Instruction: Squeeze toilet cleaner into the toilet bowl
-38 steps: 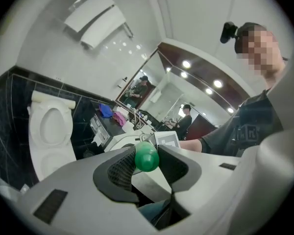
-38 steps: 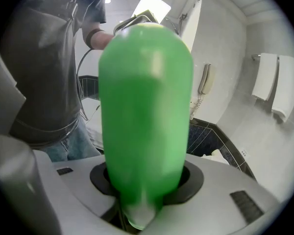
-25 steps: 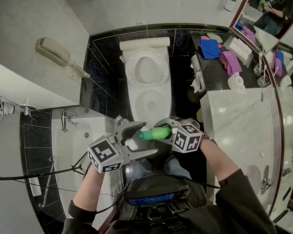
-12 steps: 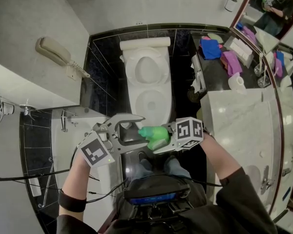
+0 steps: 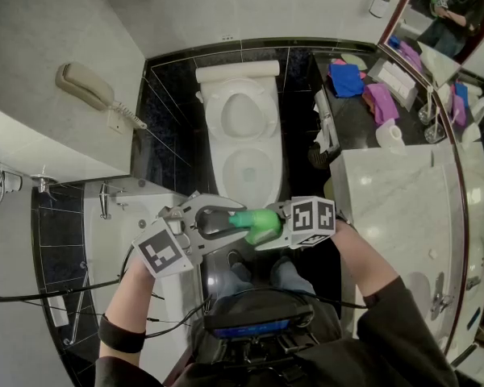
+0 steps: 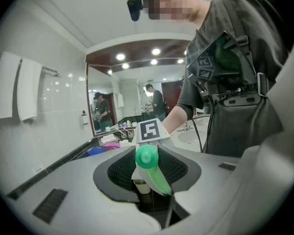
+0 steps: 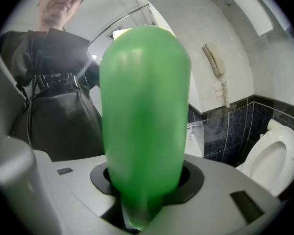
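Bottle [image 5: 256,222] fast in half-open right gripper [image 5: 273,234]

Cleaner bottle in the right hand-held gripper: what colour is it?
The cleaner bottle is bright green. It shows best in the right gripper view, where it fills the middle of the frame.

Both bare forearms reach forward from dark sleeves, the left forearm [image 5: 131,309] and right forearm [image 5: 365,266] angling inward. The left gripper [image 5: 232,221] points right, its jaws have just been closing and now pinch the cap end of the green bottle [image 5: 260,224]. The right gripper [image 5: 266,230] points left, jaws clamped on the bottle's body.
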